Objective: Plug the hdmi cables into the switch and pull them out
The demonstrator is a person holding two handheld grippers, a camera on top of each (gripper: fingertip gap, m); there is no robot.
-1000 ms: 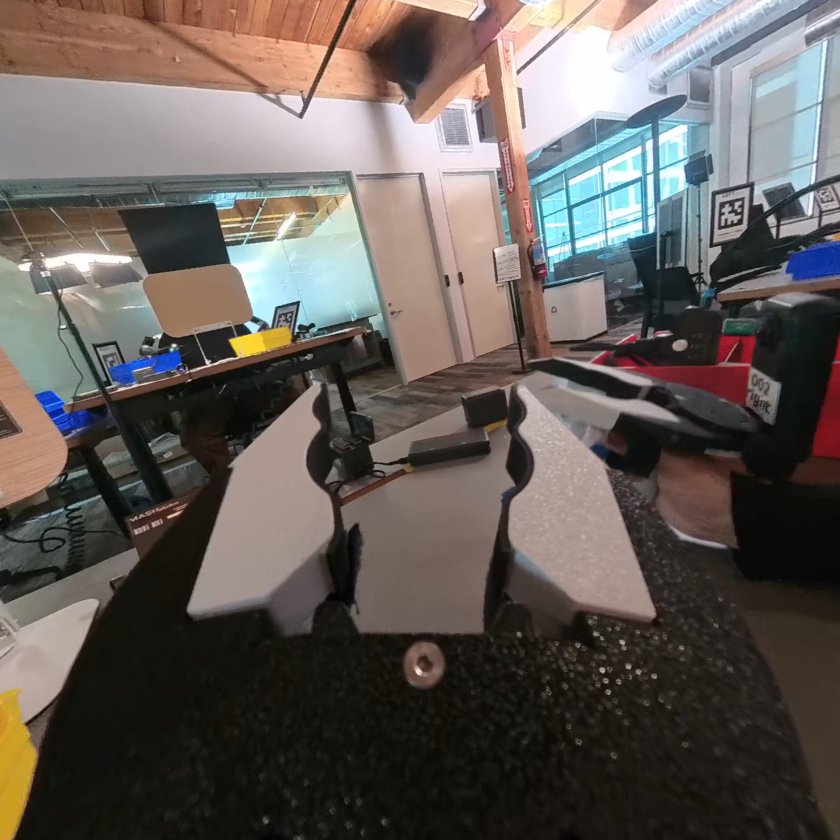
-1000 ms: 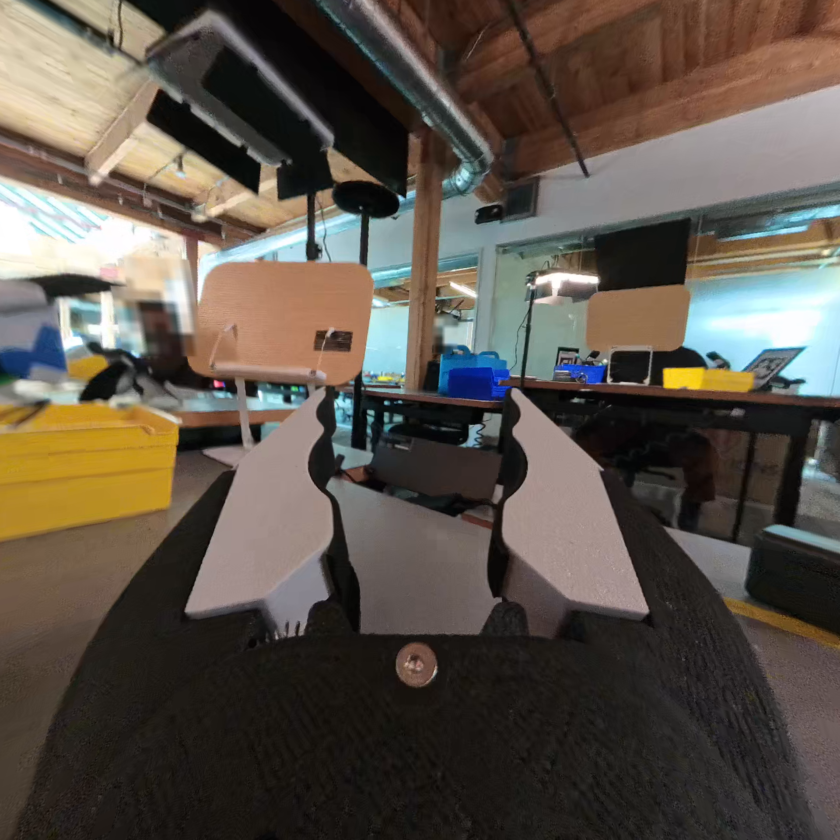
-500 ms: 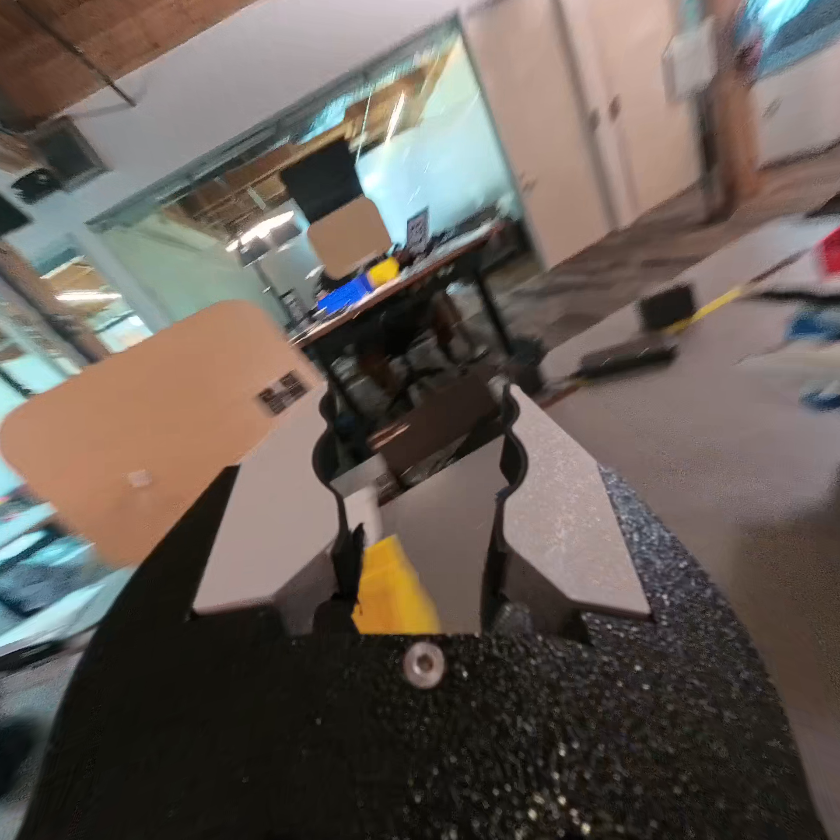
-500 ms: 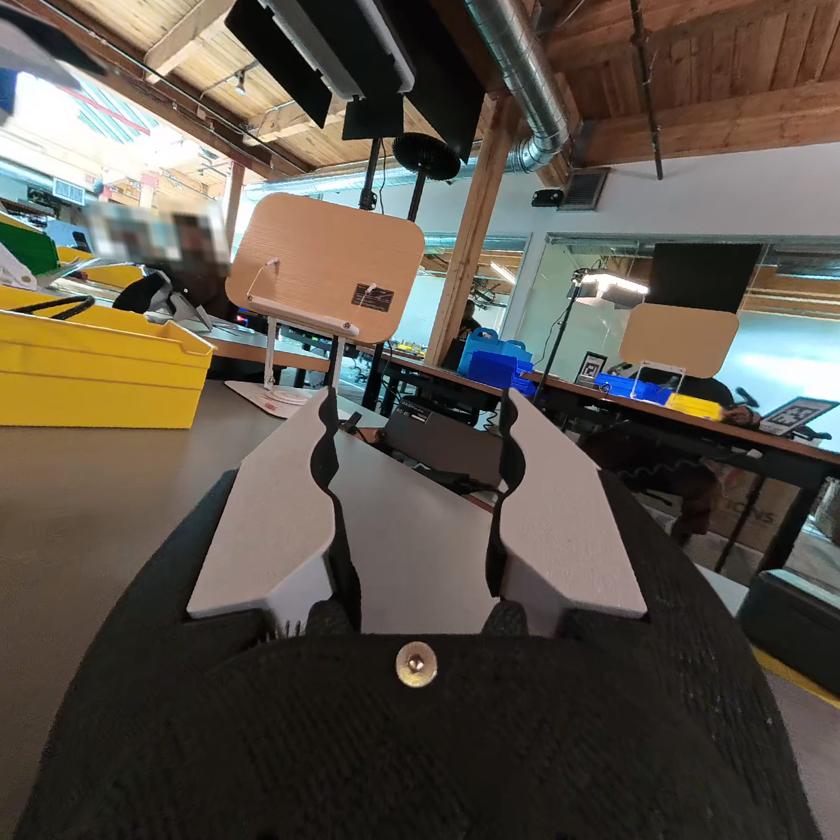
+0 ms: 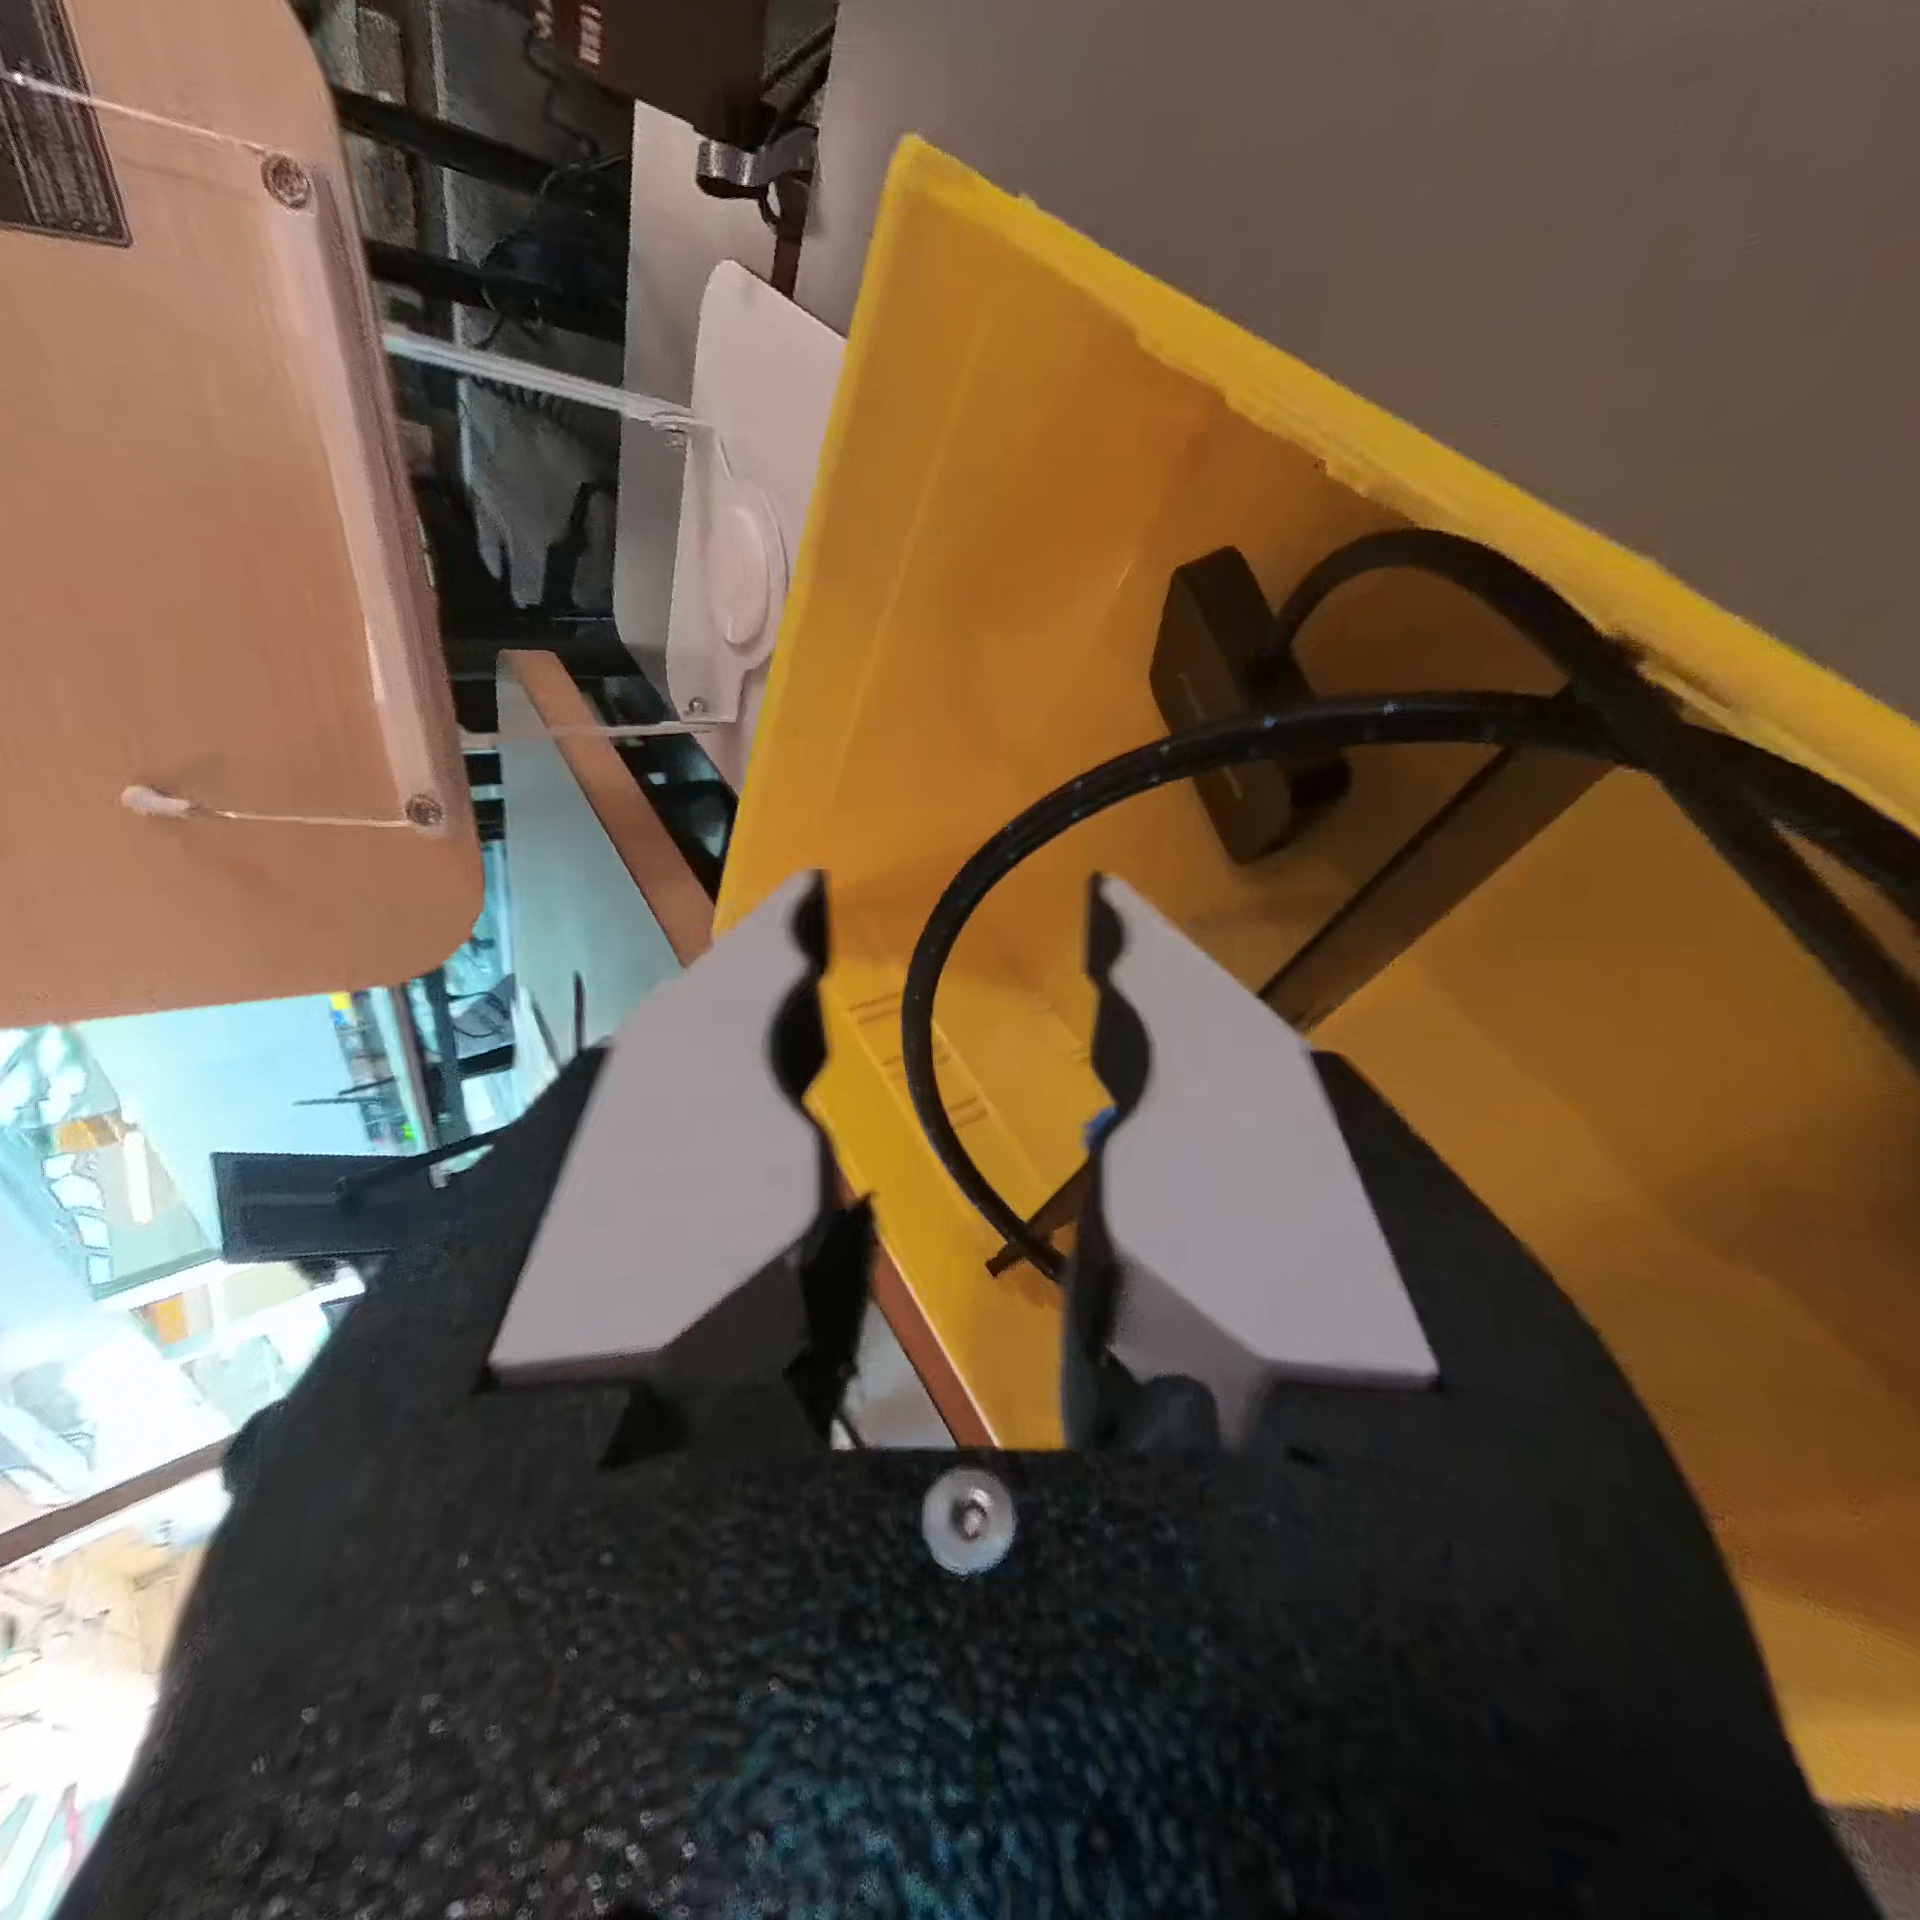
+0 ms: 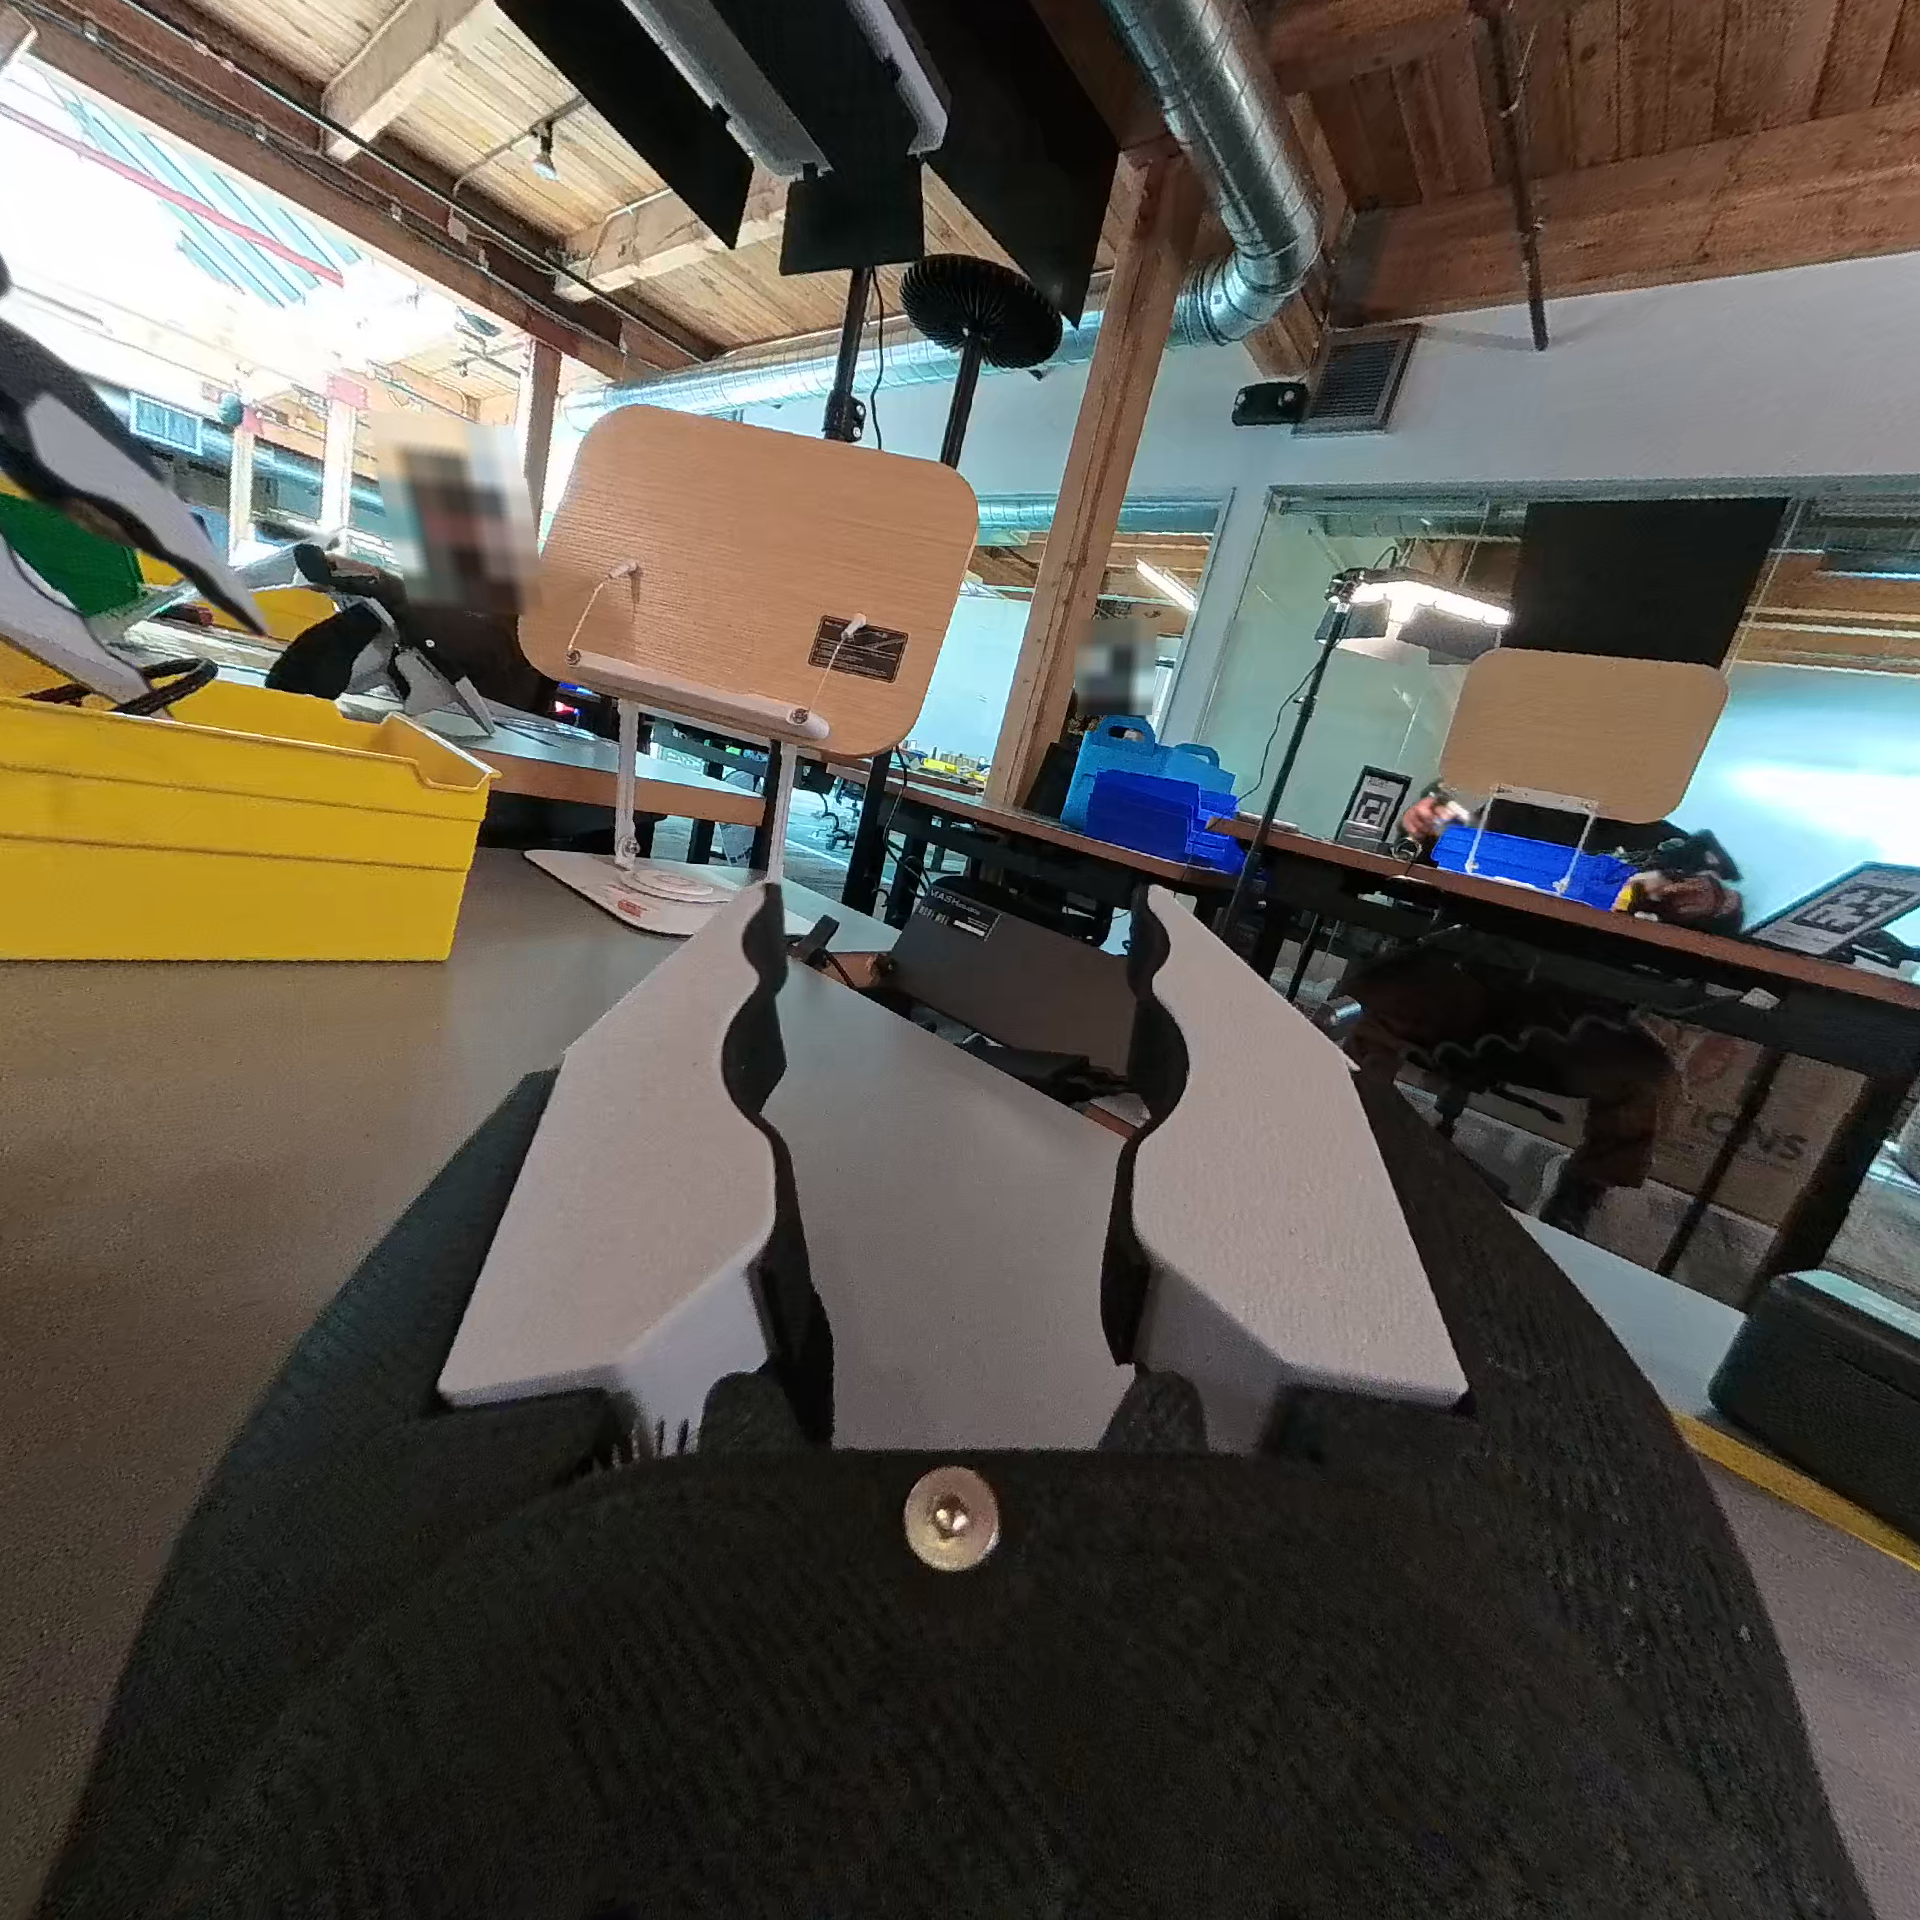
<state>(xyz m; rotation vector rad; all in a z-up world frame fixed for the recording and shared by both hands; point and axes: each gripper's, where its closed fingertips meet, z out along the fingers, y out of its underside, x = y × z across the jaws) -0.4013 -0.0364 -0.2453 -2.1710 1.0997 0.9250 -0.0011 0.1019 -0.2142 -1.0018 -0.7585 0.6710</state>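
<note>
1. Table [image 6: 208, 1143] was the biggest thing around, plain grey-brown, and everything else sat on it. Right gripper [image 6: 951, 914] hovered low over it, pointed across the room at nothing in particular, so my read was it was just parked and waiting its turn.

2. Yellow bin [image 5: 1039, 520] came next, sitting on the table's left side. Looked like the storage spot for the task gear, which would explain why the left gripper [image 5: 956, 894] was tipped right down into it.

3. Wooden stand board [image 6: 748, 582] on its white base stood just past the bin. Didn't seem part of the job.

4. Right gripper's fingers [image 6: 644, 1164] were spread wide with only bare tabletop between them, nothing held.

5. Left gripper's fingers [image 5: 686, 1143] stood partly apart. A loop of the black hdmi cable [image 5: 935, 935] ran up between them, but there was a clear gap to the pad on each side near the tips, so I'd call that not gripped. Deeper in, by the right-hand finger, I couldn't tell what the cable end was touching.

6. Small black box [image 5: 1226, 717], lying deeper in the bin with cables running off it, might've been the switch, not sure. Either way nothing looked fetched out yet, so plugging hadn't started.
</note>
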